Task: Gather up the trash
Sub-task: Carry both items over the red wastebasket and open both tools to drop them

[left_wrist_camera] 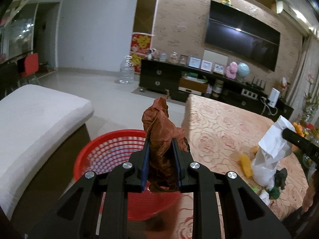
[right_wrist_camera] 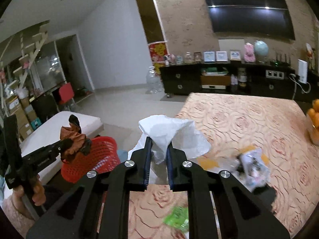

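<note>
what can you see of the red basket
The red basket is round, plastic by the look, with latticed mesh walls, a solid rim and a solid base. It stands upright between the white cushion and the table, seemingly below the tabletop; what it stands on is hidden. No trash shows in the visible part of it. The left claw, shut on a brown wrapper, hangs above its rim without visibly touching it.

The basket's [left_wrist_camera: 111, 149] near rim was hidden behind the left gripper [left_wrist_camera: 160, 147] and brown wrapper [left_wrist_camera: 161, 139]. A clear packet [right_wrist_camera: 252, 167] on the table [right_wrist_camera: 249, 117] was blurred, its contents unreadable. Oranges [right_wrist_camera: 314, 117] were cut off by the edge.
</note>
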### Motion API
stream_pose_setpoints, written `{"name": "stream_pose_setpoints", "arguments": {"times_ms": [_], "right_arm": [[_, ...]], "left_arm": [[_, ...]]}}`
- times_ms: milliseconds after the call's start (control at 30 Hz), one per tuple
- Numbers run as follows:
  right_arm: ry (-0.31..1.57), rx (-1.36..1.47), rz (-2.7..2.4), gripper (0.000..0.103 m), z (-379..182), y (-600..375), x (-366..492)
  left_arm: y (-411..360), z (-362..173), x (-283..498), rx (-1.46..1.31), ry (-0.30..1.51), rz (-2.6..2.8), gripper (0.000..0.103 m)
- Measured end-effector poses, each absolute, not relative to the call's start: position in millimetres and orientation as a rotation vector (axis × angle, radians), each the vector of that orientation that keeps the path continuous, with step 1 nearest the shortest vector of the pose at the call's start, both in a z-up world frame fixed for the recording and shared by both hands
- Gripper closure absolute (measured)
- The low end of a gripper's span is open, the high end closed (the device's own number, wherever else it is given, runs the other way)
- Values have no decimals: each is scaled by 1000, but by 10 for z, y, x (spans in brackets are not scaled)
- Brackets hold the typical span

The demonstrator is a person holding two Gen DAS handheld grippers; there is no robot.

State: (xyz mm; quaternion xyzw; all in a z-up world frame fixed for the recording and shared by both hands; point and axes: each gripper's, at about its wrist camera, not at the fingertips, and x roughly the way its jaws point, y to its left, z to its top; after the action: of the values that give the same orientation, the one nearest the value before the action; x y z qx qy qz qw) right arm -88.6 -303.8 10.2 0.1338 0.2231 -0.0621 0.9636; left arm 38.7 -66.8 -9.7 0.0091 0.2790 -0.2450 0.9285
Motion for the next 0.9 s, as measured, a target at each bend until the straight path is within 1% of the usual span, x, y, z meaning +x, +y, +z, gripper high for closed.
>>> {"name": "stream_pose_setpoints", "arguments": {"times_ms": [167, 467, 700, 900], "right_arm": [[451, 234, -64, 89, 169, -2809, -647], [483, 174, 40, 89, 111, -2425, -162], [521, 157, 135, 89, -14, -2171, 174], [582, 198, 206, 89, -197, -2039, 398]], "left_arm": [[-508, -89, 445, 11, 566, -444, 83], [-368, -167, 534, 14, 576, -392, 83], [-296, -298, 673, 18, 617, -360, 83], [-338, -404, 733, 54, 643, -337, 83]]}}
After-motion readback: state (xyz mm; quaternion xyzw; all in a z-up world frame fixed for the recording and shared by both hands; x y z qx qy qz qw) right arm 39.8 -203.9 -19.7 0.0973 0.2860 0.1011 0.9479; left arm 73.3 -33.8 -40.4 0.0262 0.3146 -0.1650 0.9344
